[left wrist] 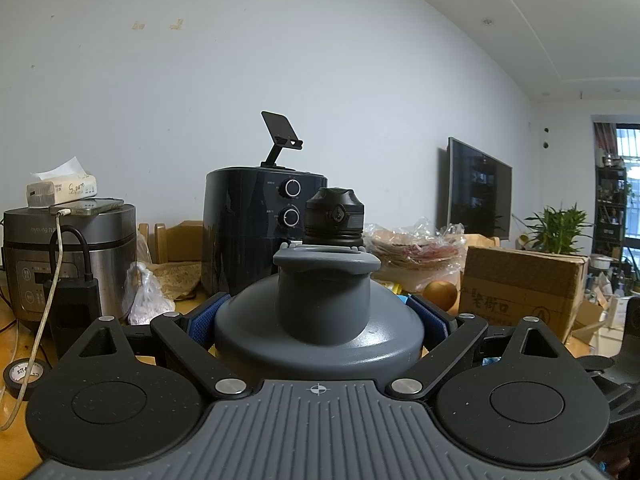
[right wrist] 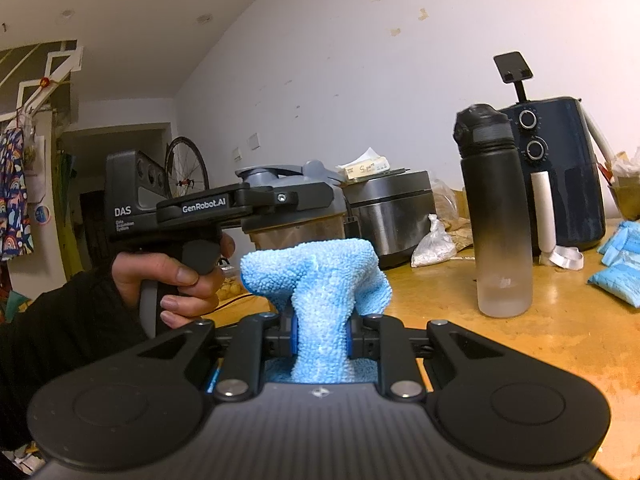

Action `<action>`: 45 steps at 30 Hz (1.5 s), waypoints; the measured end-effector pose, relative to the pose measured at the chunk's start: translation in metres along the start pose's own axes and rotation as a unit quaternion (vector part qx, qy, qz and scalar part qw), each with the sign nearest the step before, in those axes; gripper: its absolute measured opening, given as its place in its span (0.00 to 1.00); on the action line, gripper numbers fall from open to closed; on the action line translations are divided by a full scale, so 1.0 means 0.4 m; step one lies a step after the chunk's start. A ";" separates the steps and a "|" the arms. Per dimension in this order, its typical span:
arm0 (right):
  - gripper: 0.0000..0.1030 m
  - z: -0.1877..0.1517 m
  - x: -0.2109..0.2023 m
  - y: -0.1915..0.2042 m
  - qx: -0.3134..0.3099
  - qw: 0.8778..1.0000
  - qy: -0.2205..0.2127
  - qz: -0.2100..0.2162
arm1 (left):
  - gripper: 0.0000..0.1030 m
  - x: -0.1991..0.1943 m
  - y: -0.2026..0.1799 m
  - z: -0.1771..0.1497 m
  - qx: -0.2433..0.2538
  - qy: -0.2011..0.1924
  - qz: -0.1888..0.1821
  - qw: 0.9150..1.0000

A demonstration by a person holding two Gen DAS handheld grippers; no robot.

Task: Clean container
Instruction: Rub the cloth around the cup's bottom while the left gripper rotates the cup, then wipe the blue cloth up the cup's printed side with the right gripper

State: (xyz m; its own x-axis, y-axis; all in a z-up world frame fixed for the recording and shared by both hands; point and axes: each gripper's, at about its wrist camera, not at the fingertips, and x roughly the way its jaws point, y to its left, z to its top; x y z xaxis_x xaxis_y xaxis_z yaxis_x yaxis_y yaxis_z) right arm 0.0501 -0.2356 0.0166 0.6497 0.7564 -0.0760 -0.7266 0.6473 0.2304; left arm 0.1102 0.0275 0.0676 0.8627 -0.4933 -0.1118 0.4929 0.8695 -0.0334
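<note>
The grey plastic container with the domed grey lid is held off to the left side of the scene, clamped between the blue-padded jaws of the left gripper, which are spread wide around the lid's shoulder. So that one is gripped, not just hovered over. The container's long axis runs upright, spout on top.

The fluffy light-blue microfibre cloth is pinched in the right gripper, jaws nearly closed on the bunched stem of it, with the loose end flopped over forward like a mushroom cap.

The relation that matters: seen from the right wrist, the container sits ahead and slightly left of the cloth, a bit higher, near but not touching. The wipe would probably have to go forward and up-left from there. The right hand is the one expected to do the travelling, since the left is busy holding.

What's only shown in the right view: the translucent brownish body under the lid, and the person's hand wrapped on the left gripper's handle. What's only shown in the left view: the lid's top and raised spout up close. A black-to-clear gradient water bottle stands on the yellowish wooden table, well to the right.
</note>
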 end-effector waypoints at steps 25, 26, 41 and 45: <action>0.08 0.047 0.131 0.020 -0.034 0.999 0.025 0.015 | 0.92 0.001 0.002 -0.001 -0.001 0.003 0.000 1.000; 0.08 0.048 0.131 0.020 -0.034 0.999 0.025 0.016 | 0.92 0.002 0.002 -0.001 -0.001 0.003 0.000 1.000; 0.08 0.047 0.140 0.020 -0.043 0.998 0.043 0.012 | 0.92 0.002 -0.002 -0.003 -0.001 0.001 0.001 1.000; 0.08 0.035 0.150 0.015 -0.042 0.997 0.065 0.011 | 0.92 0.002 0.000 -0.003 -0.001 0.001 0.001 1.000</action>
State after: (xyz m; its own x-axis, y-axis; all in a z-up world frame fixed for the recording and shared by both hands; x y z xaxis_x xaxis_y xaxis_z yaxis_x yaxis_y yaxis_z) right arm 0.0878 -0.1877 0.0270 0.6032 0.7728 -0.1975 -0.7601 0.6319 0.1511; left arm 0.1108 0.0271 0.0665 0.8636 -0.4911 -0.1138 0.4904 0.8708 -0.0356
